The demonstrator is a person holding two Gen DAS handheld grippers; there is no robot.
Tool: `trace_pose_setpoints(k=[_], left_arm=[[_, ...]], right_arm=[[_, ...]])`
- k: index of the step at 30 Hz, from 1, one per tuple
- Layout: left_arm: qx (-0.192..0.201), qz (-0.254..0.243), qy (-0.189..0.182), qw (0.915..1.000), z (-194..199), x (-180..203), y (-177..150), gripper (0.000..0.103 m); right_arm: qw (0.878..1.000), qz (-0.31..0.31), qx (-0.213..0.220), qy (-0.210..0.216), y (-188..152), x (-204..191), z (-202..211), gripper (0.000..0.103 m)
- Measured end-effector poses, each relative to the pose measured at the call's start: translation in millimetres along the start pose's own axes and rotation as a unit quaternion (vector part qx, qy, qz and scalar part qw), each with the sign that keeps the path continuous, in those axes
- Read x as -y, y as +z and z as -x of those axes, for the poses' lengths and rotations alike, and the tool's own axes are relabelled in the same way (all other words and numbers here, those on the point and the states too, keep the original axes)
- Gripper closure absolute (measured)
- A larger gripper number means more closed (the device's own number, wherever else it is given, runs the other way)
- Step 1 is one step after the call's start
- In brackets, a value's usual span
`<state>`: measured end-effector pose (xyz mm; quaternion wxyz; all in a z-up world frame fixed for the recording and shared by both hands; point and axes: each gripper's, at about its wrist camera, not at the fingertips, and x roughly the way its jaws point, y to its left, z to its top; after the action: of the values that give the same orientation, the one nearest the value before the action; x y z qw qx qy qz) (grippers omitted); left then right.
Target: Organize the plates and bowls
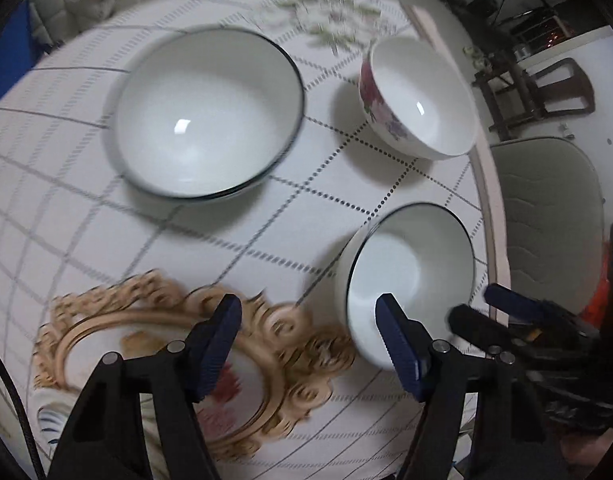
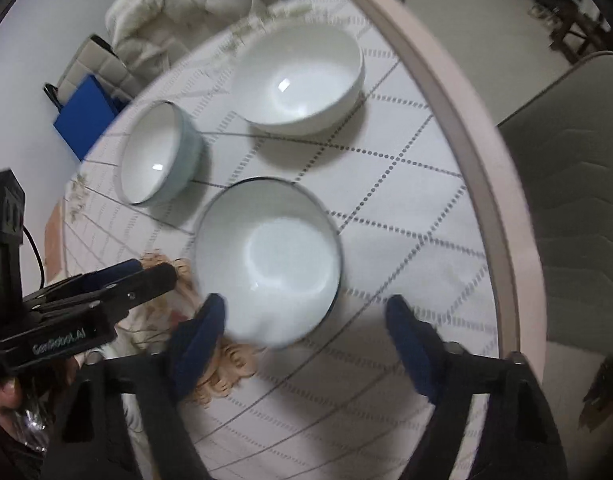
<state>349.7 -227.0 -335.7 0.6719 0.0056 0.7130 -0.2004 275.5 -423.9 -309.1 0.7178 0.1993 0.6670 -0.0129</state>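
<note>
left gripper point(image 1: 310, 316) wide open, empty, over gold-rimmed plate point(image 1: 266, 336) | right gripper point(image 2: 302, 312) wide open, straddling dark-rimmed bowl point(image 2: 266, 264)

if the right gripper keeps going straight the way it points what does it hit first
Probably the dark-rimmed bowl just ahead of the open right gripper, nearer its left finger; depth is unclear.

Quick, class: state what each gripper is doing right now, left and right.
Left gripper: open, holding nothing, above the plate.
Right gripper: open, holding nothing, nearest the dark-rimmed bowl.
</note>
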Motion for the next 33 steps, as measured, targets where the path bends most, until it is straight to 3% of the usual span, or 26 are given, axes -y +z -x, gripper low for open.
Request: trace_pose_setpoints(k=[3, 7, 9, 11, 21, 28, 33], left_arm=[[-0.017, -0.002, 0.001, 0.9999, -19, 10, 9, 0.039], [-0.039, 0.005, -0.007, 0.9992, -34, 14, 16, 0.073], [-0.042, 0.005, -0.008, 0.9991, -37, 16, 14, 0.082], [-0.043, 0.004, -0.007, 0.9990, -36, 17, 8, 0.090], [-0.033, 0.004, 0.009, 0.9994, -19, 19, -25, 0.090], [-0.026, 0.024, 0.001, 0.9994, 9, -2, -82, 0.091], [-0.040, 0.047, 0.004, 0.9981, 8, -22, -115, 0.091]], right_arm=[[1.000, 0.009, -0.029, 0.006, 18, 10, -27, 0.039], [0.997, 0.012, -0.062, 0.032, 31, 22, -52, 0.061], [0.997, 0.015, -0.072, 0.038, 34, 24, -59, 0.082], [0.996, 0.027, -0.080, 0.035, 35, 22, -63, 0.089], [0.994, 0.038, -0.100, 0.036, 26, 13, -63, 0.092], [0.990, 0.071, -0.114, 0.042, -16, -14, -46, 0.092], [0.986, 0.090, -0.137, 0.042, -55, -32, -53, 0.092]])
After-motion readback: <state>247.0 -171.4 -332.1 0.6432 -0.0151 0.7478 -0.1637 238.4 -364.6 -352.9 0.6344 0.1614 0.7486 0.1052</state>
